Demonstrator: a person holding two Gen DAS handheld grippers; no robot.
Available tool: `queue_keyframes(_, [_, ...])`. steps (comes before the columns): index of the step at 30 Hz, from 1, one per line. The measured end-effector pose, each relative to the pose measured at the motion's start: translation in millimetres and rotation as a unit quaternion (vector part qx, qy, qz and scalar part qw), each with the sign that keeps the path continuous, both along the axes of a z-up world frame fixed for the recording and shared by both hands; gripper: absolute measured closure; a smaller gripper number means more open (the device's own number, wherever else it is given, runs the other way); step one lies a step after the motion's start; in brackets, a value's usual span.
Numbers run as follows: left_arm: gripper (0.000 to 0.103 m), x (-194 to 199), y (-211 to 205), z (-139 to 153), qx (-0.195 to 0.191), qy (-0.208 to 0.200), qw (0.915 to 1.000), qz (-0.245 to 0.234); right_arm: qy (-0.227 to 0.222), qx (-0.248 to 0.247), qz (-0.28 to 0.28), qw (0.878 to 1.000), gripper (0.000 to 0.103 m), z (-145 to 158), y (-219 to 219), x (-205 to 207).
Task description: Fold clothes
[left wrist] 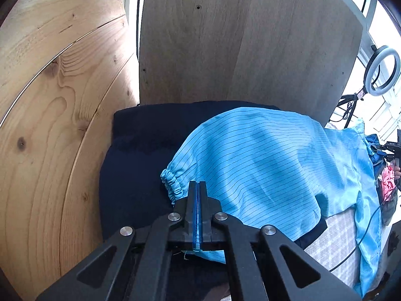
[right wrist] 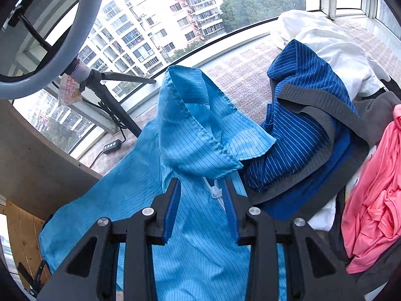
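A thin, pinstriped light-blue jacket (left wrist: 263,165) is lying draped over a dark navy cloth (left wrist: 140,150), backed by a pine panel (left wrist: 50,100) and a grey board (left wrist: 238,37). The left gripper (left wrist: 198,188) is pinching the jacket's fabric beside its elastic cuff (left wrist: 173,183). The right gripper (right wrist: 201,188) is hovering with jaws apart over the zipper (right wrist: 216,192), below the collar (right wrist: 200,125), with a heap of ribbed blue, white and pink clothes (right wrist: 325,125) crowding its right.

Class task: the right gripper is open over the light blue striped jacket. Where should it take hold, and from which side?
Probably the collar of the light blue striped jacket: it stands up as a raised folded ridge just ahead of the open right gripper. Come straight forward along the zipper, one finger on each side of the fold.
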State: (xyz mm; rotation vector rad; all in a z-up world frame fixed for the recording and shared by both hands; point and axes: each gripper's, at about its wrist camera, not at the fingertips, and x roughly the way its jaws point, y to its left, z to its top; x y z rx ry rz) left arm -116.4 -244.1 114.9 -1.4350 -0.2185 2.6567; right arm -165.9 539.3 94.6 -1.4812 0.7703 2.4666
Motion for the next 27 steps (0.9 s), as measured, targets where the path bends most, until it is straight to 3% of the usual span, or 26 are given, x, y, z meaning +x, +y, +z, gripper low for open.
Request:
queue_keyframes(6, [0.103, -4, 3, 3, -0.009, -0.005, 0.9999, 0.005, 0.017, -0.011, -0.010, 1.000, 0.067, -17, -1, -4])
queue_keyframes(7, [0.103, -5, 4, 3, -0.011, -0.007, 0.9999, 0.004, 0.021, 0.001, -0.008, 1.000, 0.064, -16, -2, -3])
queue_keyframes(8, [0.103, -6, 5, 2, -0.012, -0.009, 0.9999, 0.002, 0.019, 0.013, -0.006, 1.000, 0.055, -17, -3, 0])
queue_keyframes(12, [0.103, -10, 10, -2, -0.016, -0.016, 0.9998, -0.002, 0.029, 0.033, 0.008, 0.999, 0.051, -23, -5, 8])
queue_keyframes(14, [0.103, -12, 14, -5, -0.020, -0.021, 0.9996, -0.003, 0.020, 0.057, 0.034, 0.998, 0.042, -32, -9, 4])
queue_keyframes(17, [0.103, -14, 20, -10, -0.028, -0.030, 0.9991, -0.007, 0.014, 0.089, 0.053, 0.995, 0.042, -42, -16, -6])
queue_keyframes(21, [0.103, -14, 23, -10, -0.034, -0.031, 0.9989, -0.012, 0.055, 0.050, 0.047, 0.996, 0.042, -41, -11, -12])
queue_keyframes(23, [0.103, -15, 23, -10, -0.036, -0.031, 0.9988, -0.012, 0.061, 0.047, 0.049, 0.996, 0.046, -41, -10, -16])
queue_keyframes(24, [0.103, -15, 23, -10, -0.037, -0.031, 0.9987, -0.012, 0.062, 0.048, 0.051, 0.996, 0.065, -41, -10, -18])
queue_keyframes(26, [0.103, -16, 23, -11, -0.038, -0.032, 0.9987, -0.011, 0.068, 0.026, 0.054, 0.996, 0.088, -41, -7, -21])
queue_keyframes(27, [0.103, -16, 23, -12, -0.039, -0.033, 0.9987, -0.010, 0.072, 0.016, 0.051, 0.996, 0.090, -41, -5, -21])
